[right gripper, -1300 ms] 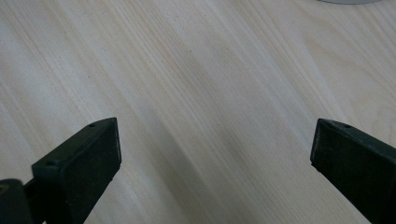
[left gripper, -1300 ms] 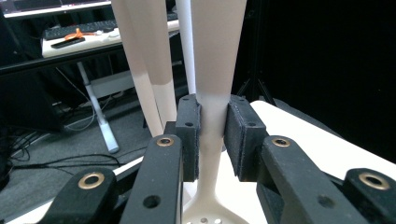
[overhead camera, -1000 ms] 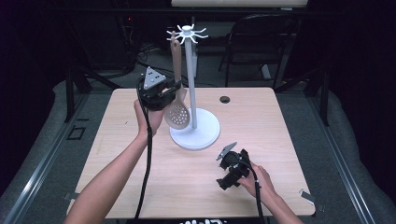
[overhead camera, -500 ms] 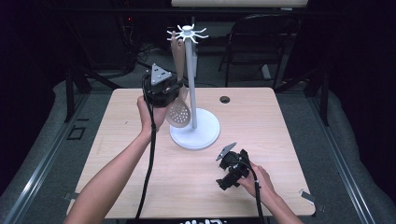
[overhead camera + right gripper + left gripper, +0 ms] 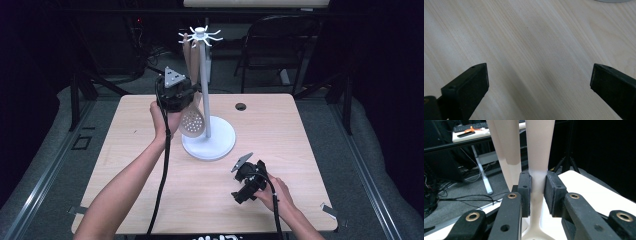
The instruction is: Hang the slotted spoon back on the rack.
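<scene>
A: Left gripper, jaws closed on the narrow handle of the slotted spoon; both pads press its sides. Where does the spoon hang?

B: From the white hook stand, just beside the pole, perforated bowl low over the round base. A second wooden utensil hangs close behind it.

A: And the right gripper?

B: Jaws wide apart, nothing between them, resting low over the bare table, well apart from the stand.

A: How is the step best done?

B: Judged from the grip, the spoon is being taken off or set on a hook. Keep the handle upright, move it straight along the hook's line, and keep the bowl off the pole and the neighbouring utensil, so the stand does not tip.

A: Compared with the earlier frame?

B: The left hand sits slightly higher and closer to the pole; the grip is unchanged. The right hand has kept its place.
</scene>
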Motion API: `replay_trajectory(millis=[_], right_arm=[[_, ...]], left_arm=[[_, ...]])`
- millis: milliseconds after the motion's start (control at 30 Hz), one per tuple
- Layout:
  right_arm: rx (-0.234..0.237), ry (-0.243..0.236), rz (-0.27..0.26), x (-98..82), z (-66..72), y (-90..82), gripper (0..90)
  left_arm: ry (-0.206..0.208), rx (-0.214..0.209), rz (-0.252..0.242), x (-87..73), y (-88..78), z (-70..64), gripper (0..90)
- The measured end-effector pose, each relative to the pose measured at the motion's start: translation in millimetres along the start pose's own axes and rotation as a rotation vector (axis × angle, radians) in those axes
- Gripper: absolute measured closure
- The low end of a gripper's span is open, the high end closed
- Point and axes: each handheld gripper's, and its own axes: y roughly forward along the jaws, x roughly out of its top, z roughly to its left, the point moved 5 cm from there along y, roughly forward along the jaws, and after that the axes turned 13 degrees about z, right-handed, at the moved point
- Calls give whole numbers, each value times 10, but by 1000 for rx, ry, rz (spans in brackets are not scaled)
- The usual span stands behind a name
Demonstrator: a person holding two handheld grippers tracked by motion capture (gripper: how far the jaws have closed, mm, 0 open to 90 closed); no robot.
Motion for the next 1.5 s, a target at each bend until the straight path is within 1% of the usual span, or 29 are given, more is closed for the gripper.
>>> replay_trajectory(millis=[67, 100, 167, 233, 333, 367, 400, 533, 633, 667, 733, 767, 800, 867, 900, 933, 967, 1000, 1033, 1100, 1133, 1167, 1200, 1300, 1333, 1367, 1400, 1500], right_arm=[[2, 0, -1, 1, 5, -1, 13], [-8, -8, 11, -3, -2, -12, 13], [-2, -4, 1, -1, 2, -7, 13], [-10, -9, 10, -5, -5, -14, 13], [1, -1, -3, 1, 1, -1, 13], [1, -1, -3, 2, 3, -1, 13], [-8, -9, 10, -2, -2, -13, 13], [0, -6, 0, 1, 4, -6, 13], [-6, -11, 8, -2, -2, -11, 13], [4, -1, -5, 3, 5, 1, 13], [3, -1, -1, 3, 4, 1, 13], [4, -5, 1, 3, 4, -2, 13], [-5, -11, 6, 2, 1, -11, 13], [3, -10, -6, 7, 6, -14, 13], [-1, -5, -16, 9, 6, -14, 13], [3, -1, -24, 11, 9, -15, 13], [2, -8, -16, 9, 1, -25, 13], [1, -1, -25, 11, 1, -28, 13], [-1, -3, -17, 8, -5, -41, 12], [-2, 0, -35, 12, -18, -57, 12], [3, 11, -49, 16, -19, -66, 11], [3, 12, -49, 14, -28, -84, 11], [2, 19, -59, 15, -36, -101, 11], [-1, 36, -77, 9, -70, -174, 7], [-1, 49, -92, 7, -76, -192, 6], [2, 57, -104, 7, -86, -210, 4], [-7, 55, -103, -2, -109, -234, 3], [-7, 77, -123, -21, -146, -286, 1]], left_arm=[[-3, -4, -5, 0, 13, -4, 755], [-2, -6, -6, 0, 18, -1, 755], [-3, -7, -10, 0, 26, 7, 755], [-3, -19, -12, -1, 32, 15, 756], [-8, -25, -20, -8, 37, 20, 756], [-5, -23, -22, -9, 38, 19, 756], [-7, -23, -23, -10, 37, 17, 755], [-13, -40, -32, -24, 28, 24, 752], [-3, -42, -31, -37, 7, 25, 748], [-3, -44, -32, -39, 0, 26, 746], [1, -45, -26, -44, -14, 37, 736], [-1, -46, -23, -47, -22, 44, 714], [-4, -47, -18, -52, -31, 53, 673], [-5, -56, -1, -67, -53, 58, 579], [-2, -58, 14, -79, -63, 61, 525], [-3, -57, 24, -93, -74, 63, 465], [-5, -53, 33, -108, -89, 64, 407], [0, -51, 39, -122, -106, 68, 363], [3, -49, 47, -138, -128, 72, 330], [8, -50, 62, -173, -176, 86, 275], [9, -50, 71, -195, -202, 92, 248], [15, -49, 80, -222, -232, 99, 226], [22, -43, 91, -250, -259, 104, 186], [48, -32, 114, -360, -360, 122, 155], [48, -32, 114, -360, -360, 122, 152], [54, -26, 118, -438, -442, 146, 150], [56, -23, 122, -481, -485, 160, 146], [56, -21, 135, -627, -608, 201, 137]])
